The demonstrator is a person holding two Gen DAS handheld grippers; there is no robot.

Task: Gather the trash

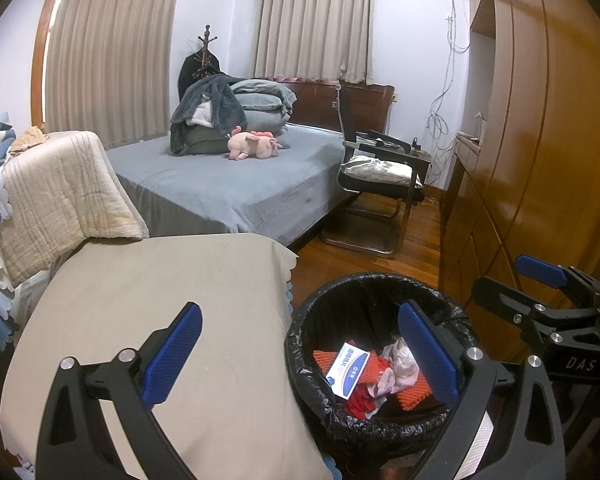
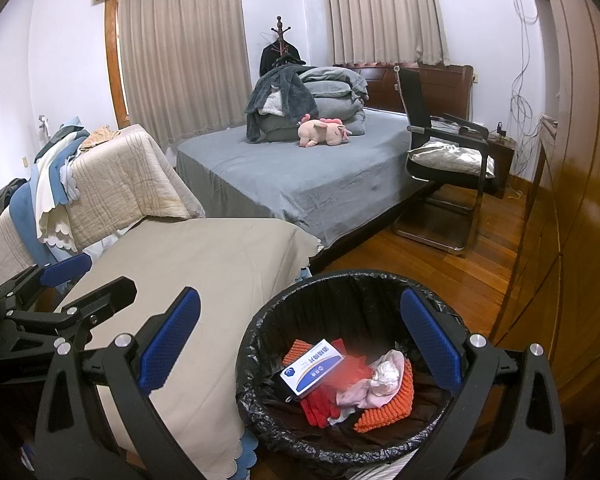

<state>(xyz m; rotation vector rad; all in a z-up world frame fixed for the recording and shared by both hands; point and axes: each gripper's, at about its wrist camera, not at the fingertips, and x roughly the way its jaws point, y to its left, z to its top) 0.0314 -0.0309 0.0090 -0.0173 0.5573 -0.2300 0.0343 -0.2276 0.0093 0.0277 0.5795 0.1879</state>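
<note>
A round bin lined with a black bag (image 1: 380, 284) (image 2: 352, 280) stands on the wood floor beside a beige-covered table. Inside lie a white and blue box (image 1: 347, 365) (image 2: 313, 365), red and orange cloths (image 2: 392, 402), and crumpled pink-white wrapping (image 1: 400, 360) (image 2: 382, 376). My left gripper (image 1: 300, 354) hangs open above the table's edge and the bin's left rim, nothing between its blue pads. My right gripper (image 2: 300, 350) is open too, straddling the bin's mouth from above, and it shows at the right of the left wrist view (image 1: 540, 268).
The beige table cloth (image 1: 160, 300) (image 2: 204, 264) fills the near left. Beyond it stands a blanket-draped seat (image 2: 120, 176), then a grey bed (image 2: 300, 176) with folded bedding and a pink plush toy (image 2: 324, 130). A black chair (image 2: 444, 152) and a wooden wardrobe (image 2: 572, 200) line the right.
</note>
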